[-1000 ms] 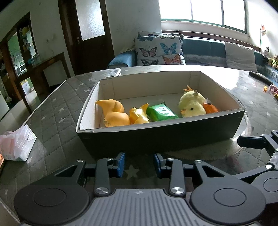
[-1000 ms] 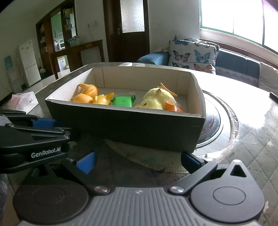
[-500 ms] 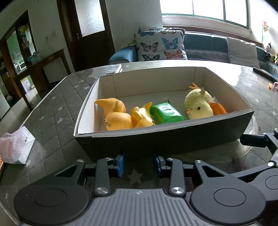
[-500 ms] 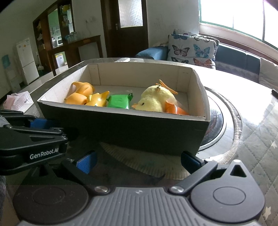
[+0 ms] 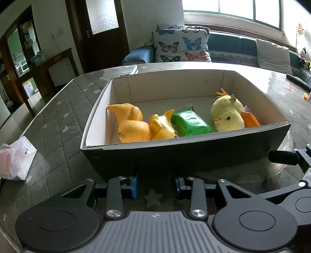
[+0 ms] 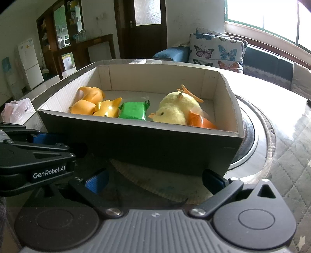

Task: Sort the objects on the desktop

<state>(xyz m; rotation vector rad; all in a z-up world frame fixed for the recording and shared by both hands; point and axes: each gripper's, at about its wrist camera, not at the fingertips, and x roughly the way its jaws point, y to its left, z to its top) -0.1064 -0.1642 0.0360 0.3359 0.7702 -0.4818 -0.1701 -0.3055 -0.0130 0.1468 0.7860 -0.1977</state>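
Table [image 5: 58, 124]: from my remote seat I see a grey quilted cover with pale stars under a glossy top.
Turntable [image 6: 250, 136]: a round glass disc with a dark rim lies on the table's right part.
Bag [image 5: 15, 165]: a white and pink plastic bag sits near the table's left edge.
Remote control [image 5: 129, 69]: a pale one lies at the table's far edge.
Cushions [image 5: 180, 46]: I count two butterfly-print cushions standing on a blue sofa [image 5: 233, 41] below the window [image 5: 233, 9].
Door [image 6: 143, 27]: dark wood with a frosted pane.
Fridge [image 6: 30, 62]: white, standing in the room beyond the dark shelves.
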